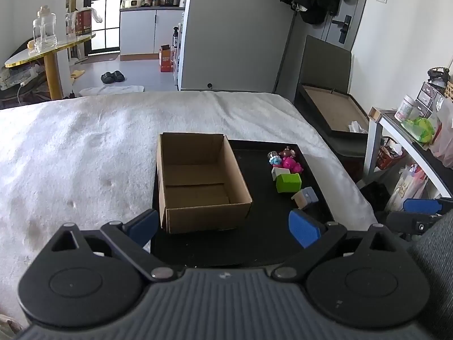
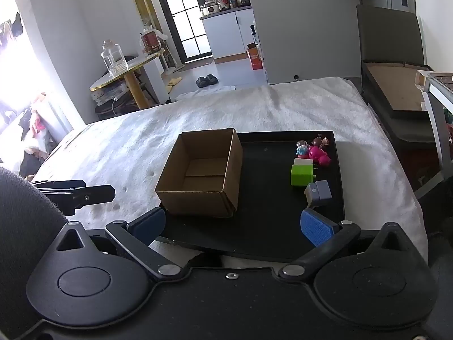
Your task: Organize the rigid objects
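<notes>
No brand or writing can be read on any thing here; the print on the orange carton [image 1: 166,58] far up in the frame is too small.

Nearest, at the bottom of the left wrist view, the left gripper [image 1: 225,228] stands wide open with nothing between its blue pads, and the right gripper [image 2: 235,226] in its own view is also wide open and empty. Both hang over the near edge of the flat black tray [image 1: 260,243] lying on the white fluffy blanket [image 1: 85,141].

On the tray, in the middle of the frame, stands the open brown cardboard box [image 1: 198,181], which shows nothing inside. To the right of it, apart from the box, lie a small grey-blue block [image 1: 307,197], then a bright green plastic cube [image 1: 288,182], then a white piece partly hidden behind the cube, and farthest a cluster of small pink and brown toy figures [image 1: 287,160], too small to tell apart.

In the upper left stands a round yellow-edged table [image 1: 51,51] with a clear glass jar [image 1: 44,31].
</notes>
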Motion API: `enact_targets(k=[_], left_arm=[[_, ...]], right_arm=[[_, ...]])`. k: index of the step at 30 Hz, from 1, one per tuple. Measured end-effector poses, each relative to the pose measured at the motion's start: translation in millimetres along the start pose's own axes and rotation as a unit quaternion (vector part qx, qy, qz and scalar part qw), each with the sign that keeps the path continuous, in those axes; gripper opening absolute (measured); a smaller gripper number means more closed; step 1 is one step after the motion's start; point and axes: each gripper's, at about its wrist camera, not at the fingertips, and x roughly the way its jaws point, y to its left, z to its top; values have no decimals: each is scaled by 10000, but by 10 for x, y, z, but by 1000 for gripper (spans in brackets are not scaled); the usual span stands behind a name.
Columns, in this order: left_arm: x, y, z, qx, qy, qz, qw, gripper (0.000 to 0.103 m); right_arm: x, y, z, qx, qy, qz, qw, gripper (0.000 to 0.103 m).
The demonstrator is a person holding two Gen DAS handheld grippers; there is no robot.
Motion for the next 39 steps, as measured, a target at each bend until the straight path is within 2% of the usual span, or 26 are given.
enact_targets(k=[39], left_arm=[[6,47,-19,-91,3,-48,9999,100]], right_arm=[[-32,2,12,-62,-11,-99,9999,103]])
